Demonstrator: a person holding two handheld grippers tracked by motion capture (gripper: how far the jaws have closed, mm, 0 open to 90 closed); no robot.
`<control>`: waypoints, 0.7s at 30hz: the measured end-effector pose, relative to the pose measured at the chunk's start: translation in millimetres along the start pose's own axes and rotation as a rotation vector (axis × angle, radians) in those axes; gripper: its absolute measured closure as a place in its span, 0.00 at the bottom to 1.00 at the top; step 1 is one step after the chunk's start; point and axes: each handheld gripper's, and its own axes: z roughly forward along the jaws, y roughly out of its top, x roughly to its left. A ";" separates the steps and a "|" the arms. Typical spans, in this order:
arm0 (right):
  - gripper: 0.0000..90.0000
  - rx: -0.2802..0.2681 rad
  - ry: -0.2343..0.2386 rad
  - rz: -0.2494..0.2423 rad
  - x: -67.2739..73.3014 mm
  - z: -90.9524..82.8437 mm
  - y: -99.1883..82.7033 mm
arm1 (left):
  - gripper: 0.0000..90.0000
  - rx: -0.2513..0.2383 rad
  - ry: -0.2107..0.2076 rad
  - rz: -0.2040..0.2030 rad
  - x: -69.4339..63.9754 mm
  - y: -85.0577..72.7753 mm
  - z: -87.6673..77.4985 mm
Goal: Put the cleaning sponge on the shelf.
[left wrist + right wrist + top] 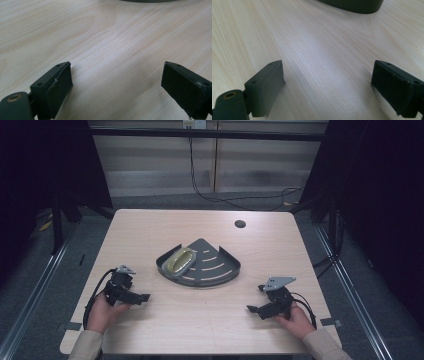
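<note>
While the pale wooden table (200, 320) lay mostly bare, you had the dark grey quarter-round metal tray (215, 267) at its centre, with the small yellowish oval dish (181, 260) inside it at nine o'clock. Your left gripper (137, 297) sat at eight o'clock and your right gripper (256, 309) at four, both spread wide, holding nothing. Reaching in low, you risked a jaw catching the tray's raised rim and shoving it.
</note>
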 end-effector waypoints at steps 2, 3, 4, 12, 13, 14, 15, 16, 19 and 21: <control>0.12 0.001 -0.001 0.001 0.1 -0.1 0.0 | 0.10 -0.013 0.006 0.013 0.2 -1.5 0.2; 0.12 0.001 -0.001 0.002 0.2 -0.1 0.0 | 0.10 -0.020 0.007 0.022 0.3 -2.7 0.4; 0.12 0.001 -0.002 0.002 0.3 0.0 0.1 | 0.10 -0.027 0.014 0.027 0.1 -3.6 0.7; 0.12 0.001 -0.003 0.003 0.4 0.0 0.1 | 0.00 -0.046 0.054 0.088 -5.6 -7.2 8.1; 0.12 0.001 -0.003 0.003 0.4 0.0 0.1 | 0.00 -0.047 0.057 0.091 -5.6 -7.5 7.9; 0.12 0.001 -0.003 0.003 0.4 0.0 0.1 | 0.00 -0.052 0.054 0.087 -5.6 -8.0 8.0; 0.12 0.001 -0.003 0.003 0.4 0.0 0.1 | 0.00 -0.056 0.053 0.090 -5.3 -8.6 8.0; 0.12 0.001 -0.003 0.003 0.4 0.0 0.1 | 0.00 -0.059 0.055 0.090 -5.3 -9.1 7.9; 0.12 0.001 -0.003 0.003 0.4 0.0 0.1 | 0.00 -0.087 0.041 0.104 -3.1 -12.3 7.6; 0.12 0.001 -0.003 0.002 0.4 0.0 0.1 | 0.00 -0.111 0.038 0.115 -1.4 -14.7 8.0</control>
